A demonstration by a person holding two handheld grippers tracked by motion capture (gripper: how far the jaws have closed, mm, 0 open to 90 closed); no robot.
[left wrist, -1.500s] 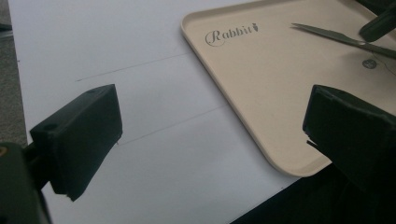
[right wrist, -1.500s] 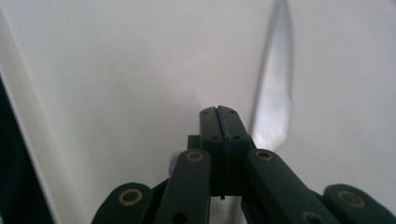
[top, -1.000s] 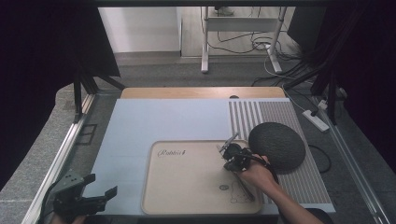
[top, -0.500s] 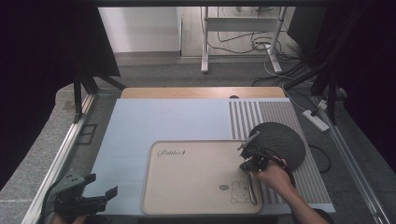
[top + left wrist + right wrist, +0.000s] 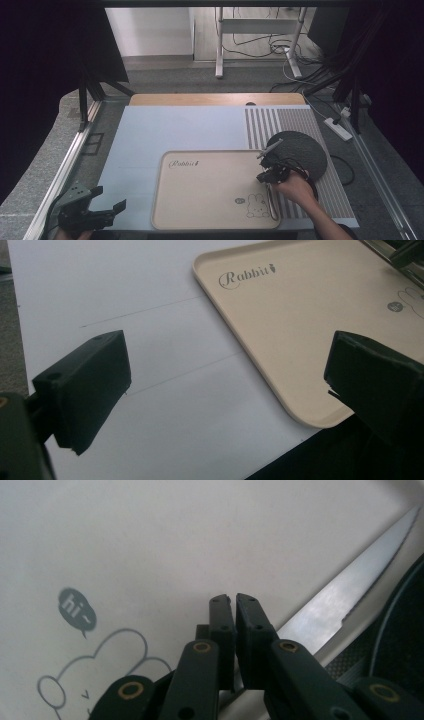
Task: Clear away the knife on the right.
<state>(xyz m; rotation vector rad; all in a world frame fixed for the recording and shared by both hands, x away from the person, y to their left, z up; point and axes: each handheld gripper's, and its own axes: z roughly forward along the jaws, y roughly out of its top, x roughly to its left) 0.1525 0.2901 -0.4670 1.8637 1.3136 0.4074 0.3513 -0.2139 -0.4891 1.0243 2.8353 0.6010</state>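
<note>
High view: the right gripper [image 5: 272, 173] sits at the right edge of the beige tray [image 5: 200, 200], right of centre in the frame, held by a hand [image 5: 292, 189]. A knife [image 5: 272, 202] lies along the tray's right rim, just below the gripper, beside the printed rabbit drawing [image 5: 257, 206]. A dark round plate [image 5: 299, 152] rests on the striped mat [image 5: 295, 130] just above and right of the gripper. The left gripper [image 5: 87, 212] is at the lower left of the frame, off the tray.

Left gripper view: the jaws stand wide apart with nothing between them, above the pale table sheet [image 5: 125, 315]. The tray's near corner [image 5: 310, 415] lies at lower right.

Right gripper view: the jaws are nearly together, only a thin slit between them, and have just been parting slightly; nothing is gripped. The knife blade [image 5: 345, 600] runs from lower centre to upper right, just beside the jaw tips, on the tray rim. The rabbit drawing [image 5: 100, 665] fills the lower left.
</note>
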